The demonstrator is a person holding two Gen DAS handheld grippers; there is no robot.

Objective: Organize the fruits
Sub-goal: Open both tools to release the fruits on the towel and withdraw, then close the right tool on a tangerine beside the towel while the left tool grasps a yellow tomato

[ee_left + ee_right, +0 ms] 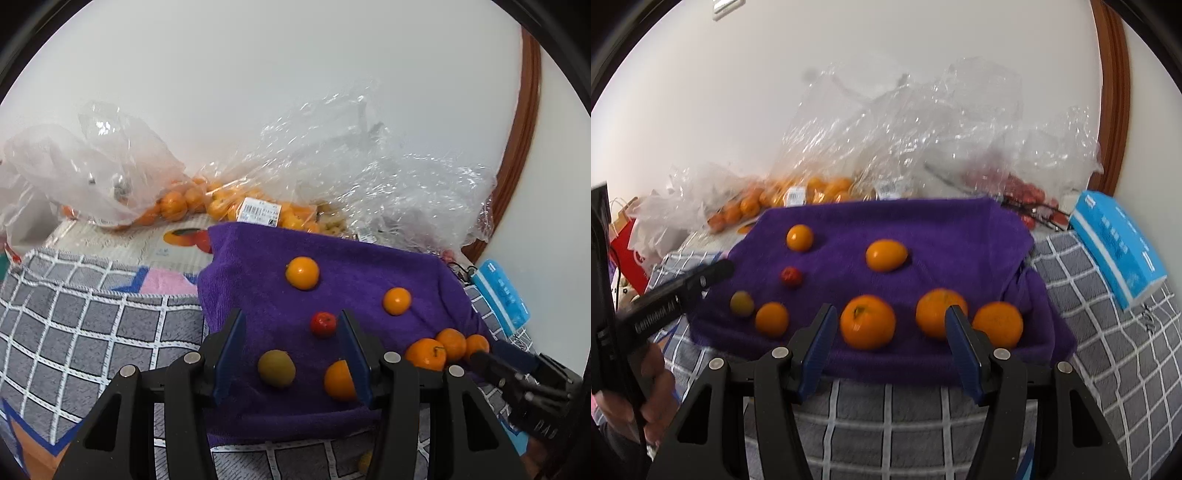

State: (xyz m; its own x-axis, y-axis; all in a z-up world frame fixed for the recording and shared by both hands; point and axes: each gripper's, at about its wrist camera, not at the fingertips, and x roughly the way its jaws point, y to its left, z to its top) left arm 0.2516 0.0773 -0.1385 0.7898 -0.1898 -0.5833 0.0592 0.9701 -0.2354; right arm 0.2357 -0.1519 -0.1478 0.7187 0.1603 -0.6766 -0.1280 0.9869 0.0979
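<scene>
Purple towel (942,229): far half bare | oranges (868,322) crowd near edge | both tongs spread, empty

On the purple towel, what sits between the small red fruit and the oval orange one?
Nothing: bare purple towel separates red fruit from oval orange, right wrist view.

One orange (340,380) is half hidden behind a finger. The bagged fruit (1023,192) is blurred by plastic. A hand (646,398) is cut off at the edge.

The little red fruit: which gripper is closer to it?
Left. The left gripper hovers just before the red fruit; the right gripper sits farther off, by the big oranges.
</scene>
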